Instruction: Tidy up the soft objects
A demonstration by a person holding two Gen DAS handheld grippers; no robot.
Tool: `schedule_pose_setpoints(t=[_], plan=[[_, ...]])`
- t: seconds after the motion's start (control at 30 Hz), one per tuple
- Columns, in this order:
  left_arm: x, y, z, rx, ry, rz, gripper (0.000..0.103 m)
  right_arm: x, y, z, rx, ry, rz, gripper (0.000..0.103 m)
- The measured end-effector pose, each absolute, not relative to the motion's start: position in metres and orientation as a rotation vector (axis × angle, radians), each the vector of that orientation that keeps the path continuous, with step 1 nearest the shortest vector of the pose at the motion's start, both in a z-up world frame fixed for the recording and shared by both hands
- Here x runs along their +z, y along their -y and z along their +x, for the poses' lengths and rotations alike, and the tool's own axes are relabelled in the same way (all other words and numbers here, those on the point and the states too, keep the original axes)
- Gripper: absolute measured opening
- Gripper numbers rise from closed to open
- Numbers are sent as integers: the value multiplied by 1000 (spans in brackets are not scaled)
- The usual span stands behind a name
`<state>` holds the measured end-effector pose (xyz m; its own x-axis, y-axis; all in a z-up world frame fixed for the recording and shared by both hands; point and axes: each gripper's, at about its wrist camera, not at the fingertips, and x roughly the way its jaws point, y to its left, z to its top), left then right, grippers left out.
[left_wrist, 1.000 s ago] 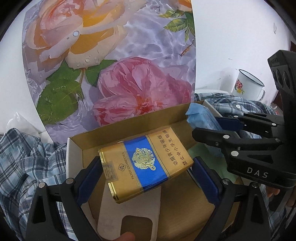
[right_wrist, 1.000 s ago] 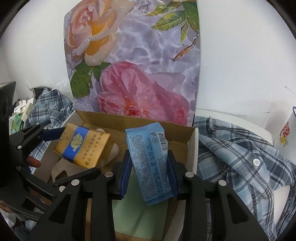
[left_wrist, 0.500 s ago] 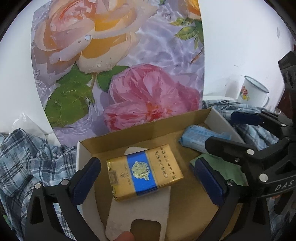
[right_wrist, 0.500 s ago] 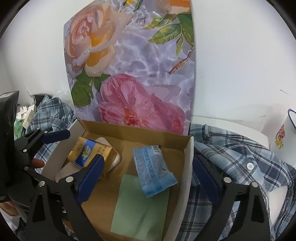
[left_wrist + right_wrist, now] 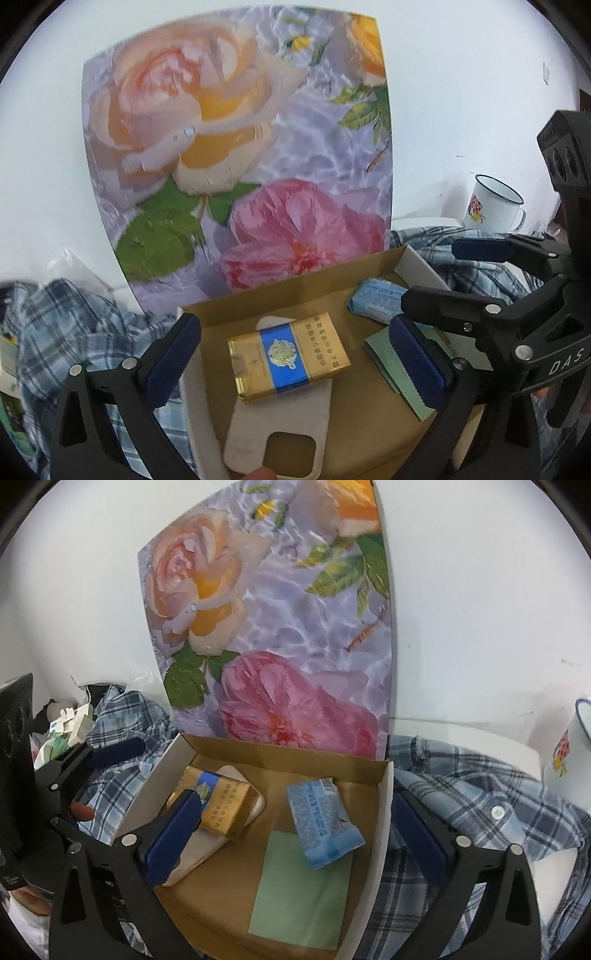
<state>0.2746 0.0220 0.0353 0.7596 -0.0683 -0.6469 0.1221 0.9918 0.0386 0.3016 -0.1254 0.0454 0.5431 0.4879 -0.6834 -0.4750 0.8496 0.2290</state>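
While both grippers hang tilted down over the open cardboard box (image 5: 382, 812), findings are as follows.

Left gripper (image 5: 295, 354): jaws spread wide, nothing pressed between the blue pads; pitched downward from the 6 o'clock edge of its own view, the gold and blue pack lying below the gap.
Right gripper (image 5: 299, 834): jaws opening, close to full spread, pads clear of everything; pitched downward, its right finger outside the box's white right wall, its left finger over the gold pack. In the left view it enters at 3 o'clock.
Gold and blue pack (image 5: 288, 356): flat in the left half of the box, resting on a pale phone case (image 5: 280, 435).
Light blue packet (image 5: 323, 827): lying loose in the right half of the box, its lower end overlapping a green sheet (image 5: 303, 890) on the box floor.
Plaid shirt (image 5: 480, 812): bunched round the box at 9 o'clock and 3 o'clock, outside it.
Flower-printed board (image 5: 280, 627): upright at 12 o'clock behind the box.
Enamel mug (image 5: 493, 208): at 2 o'clock in the left view, well apart from the box.
Person: a fingertip (image 5: 260, 473) shows at the 6 o'clock edge of the left view.
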Motion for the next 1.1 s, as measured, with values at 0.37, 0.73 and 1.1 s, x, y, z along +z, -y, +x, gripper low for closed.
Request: schedule_pose_setpoints(t=[0.37, 0.73, 1.1], plan=[[56, -23, 264, -83, -653, 77, 103, 69, 129, 292, 571, -746, -14, 102], [85, -45, 252, -86, -614, -2, 103, 99, 128, 276, 615, -674, -1, 102], [114, -45, 230, -136, -548, -25, 103, 125, 132, 258, 633, -603, -17, 102]])
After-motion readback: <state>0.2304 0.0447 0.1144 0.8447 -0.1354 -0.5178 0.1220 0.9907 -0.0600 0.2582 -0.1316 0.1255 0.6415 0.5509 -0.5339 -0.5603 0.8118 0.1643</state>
